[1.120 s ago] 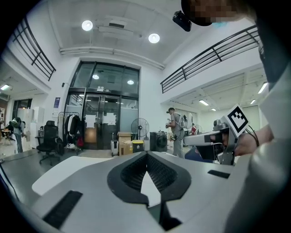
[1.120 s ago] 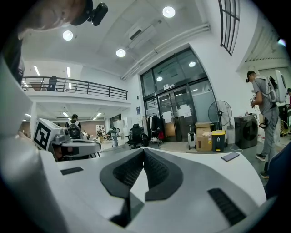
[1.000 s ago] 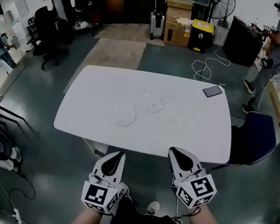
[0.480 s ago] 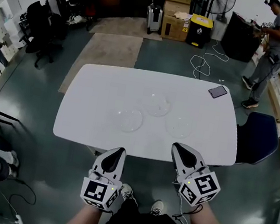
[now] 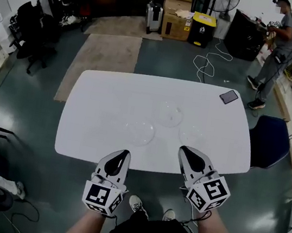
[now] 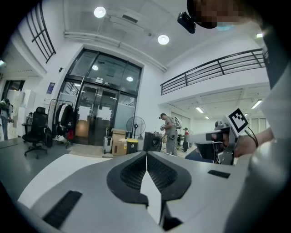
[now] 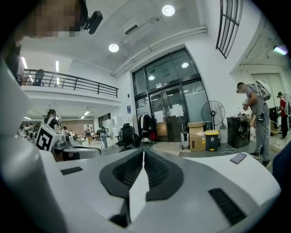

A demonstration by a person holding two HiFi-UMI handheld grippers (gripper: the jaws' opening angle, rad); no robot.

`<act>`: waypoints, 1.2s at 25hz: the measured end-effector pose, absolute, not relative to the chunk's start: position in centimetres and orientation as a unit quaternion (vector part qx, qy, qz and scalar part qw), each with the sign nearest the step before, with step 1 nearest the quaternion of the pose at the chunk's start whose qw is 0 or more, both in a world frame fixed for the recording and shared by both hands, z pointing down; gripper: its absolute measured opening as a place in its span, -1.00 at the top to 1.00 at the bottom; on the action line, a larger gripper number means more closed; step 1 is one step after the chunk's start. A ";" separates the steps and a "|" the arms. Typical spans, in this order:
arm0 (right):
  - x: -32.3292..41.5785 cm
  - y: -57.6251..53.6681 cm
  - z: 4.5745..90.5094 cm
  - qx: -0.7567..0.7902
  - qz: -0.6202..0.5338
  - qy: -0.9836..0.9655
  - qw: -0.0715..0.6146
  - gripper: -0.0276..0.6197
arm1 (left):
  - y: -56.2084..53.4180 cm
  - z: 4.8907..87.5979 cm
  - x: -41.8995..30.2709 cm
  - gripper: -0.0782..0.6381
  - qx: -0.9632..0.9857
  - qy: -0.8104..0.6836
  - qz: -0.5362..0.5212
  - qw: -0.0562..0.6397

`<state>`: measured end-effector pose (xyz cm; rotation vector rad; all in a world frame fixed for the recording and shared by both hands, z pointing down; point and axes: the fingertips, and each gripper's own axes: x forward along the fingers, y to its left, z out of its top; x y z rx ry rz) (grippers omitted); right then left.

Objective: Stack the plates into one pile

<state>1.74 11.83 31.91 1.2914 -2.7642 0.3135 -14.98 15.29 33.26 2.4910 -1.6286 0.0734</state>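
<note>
Though pressed together and empty at the near edge of the surface point(image 5: 93, 105), spread the left hand-held gripper point(image 5: 123, 153) and right hand-held gripper point(image 5: 185, 150) before reaching. Approach low toward the three clear plates point(image 5: 139, 131) lying unstacked mid-surface; pinch one rim firmly, lift level, set onto another.

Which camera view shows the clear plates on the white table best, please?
The head view: from above, three clear plates lie unstacked on the white table. Both gripper views look level across the tabletop; no plate can be made out there.
</note>
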 end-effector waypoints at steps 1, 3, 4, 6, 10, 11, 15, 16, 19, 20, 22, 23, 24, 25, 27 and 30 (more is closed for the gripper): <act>1.4 11.6 31.9 0.423 0.101 -0.900 0.038 0.85 | 14.9 33.3 -15.4 0.73 0.835 -0.543 0.025 0.081; 0.7 11.1 31.7 0.426 0.098 -0.899 0.039 0.84 | 14.4 33.2 -16.2 0.73 0.837 -0.541 0.027 0.080; 0.4 10.9 31.5 0.427 0.097 -0.898 0.040 0.82 | 14.1 33.0 -16.4 0.73 0.838 -0.539 0.028 0.079; 0.1 10.5 31.2 0.432 0.094 -0.896 0.040 0.75 | 13.7 32.7 -16.7 0.72 0.841 -0.535 0.030 0.077; 0.0 9.4 31.0 0.445 0.089 -0.890 0.038 0.54 | 12.6 32.8 -17.0 0.47 0.846 -0.526 0.040 0.075; 0.1 9.0 31.1 0.448 0.088 -0.889 0.037 0.51 | 12.4 32.9 -16.9 0.44 0.848 -0.524 0.042 0.074; 1.1 7.7 31.6 0.460 0.089 -0.883 0.037 0.40 | 11.5 33.4 -15.9 0.34 0.854 -0.513 0.047 0.071; 1.4 7.3 31.8 0.462 0.090 -0.882 0.038 0.39 | 11.2 33.5 -15.5 0.33 0.855 -0.511 0.048 0.070; 2.5 6.0 32.2 0.462 0.092 -0.881 0.041 0.37 | 10.2 33.8 -14.6 0.29 0.854 -0.513 0.051 0.069; 2.8 5.6 32.4 0.462 0.093 -0.881 0.042 0.37 | 9.8 33.9 -14.3 0.29 0.854 -0.513 0.051 0.070; 3.7 4.7 32.9 0.461 0.096 -0.881 0.045 0.36 | 9.0 34.2 -13.5 0.28 0.852 -0.515 0.052 0.072; 4.2 4.2 33.1 0.460 0.097 -0.882 0.045 0.36 | 8.5 34.4 -13.1 0.27 0.851 -0.517 0.052 0.073; 4.7 3.6 33.4 0.458 0.099 -0.882 0.046 0.36 | 8.0 34.6 -12.8 0.27 0.849 -0.520 0.052 0.075; 5.2 3.0 33.7 0.457 0.101 -0.882 0.047 0.36 | 7.5 34.7 -12.4 0.27 0.847 -0.524 0.052 0.077; 6.1 1.9 34.1 0.454 0.106 -0.883 0.050 0.36 | 6.5 35.0 -11.6 0.26 0.844 -0.527 0.052 0.079; 7.3 -0.1 34.7 0.453 0.114 -0.883 0.052 0.36 | 4.8 35.3 -10.3 0.24 0.843 -0.529 0.058 0.081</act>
